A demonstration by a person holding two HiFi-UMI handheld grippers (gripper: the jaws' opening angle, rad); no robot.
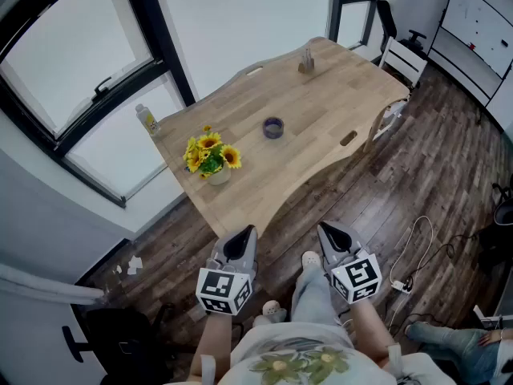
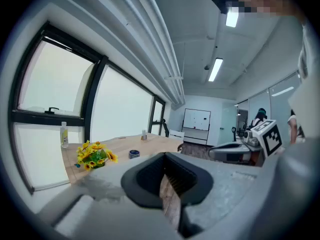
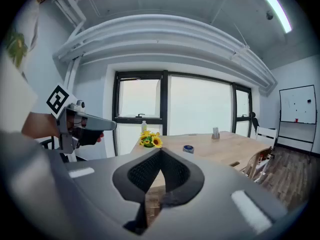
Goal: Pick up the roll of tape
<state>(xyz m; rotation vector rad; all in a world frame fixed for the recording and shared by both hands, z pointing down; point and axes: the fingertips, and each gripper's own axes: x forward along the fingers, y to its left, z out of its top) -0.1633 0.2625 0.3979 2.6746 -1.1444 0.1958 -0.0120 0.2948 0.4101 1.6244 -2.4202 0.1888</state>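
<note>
Head view: the roll of tape (image 1: 273, 127) sits mid-table, upper centre, near the flowers (image 1: 211, 157). The left gripper (image 1: 240, 243) and right gripper (image 1: 335, 239) hover low, short of the table (image 1: 337, 95). Left gripper view: jaws closed, empty, tape left of centre. Right gripper view: jaws closed, empty, tape just right of centre.

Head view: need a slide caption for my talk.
Left claw and right claw, both shut, held short of the wooden table with roll of tape and sunflowers.

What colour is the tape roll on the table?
Dark bluish purple; the tape roll shows best in head view.
</note>
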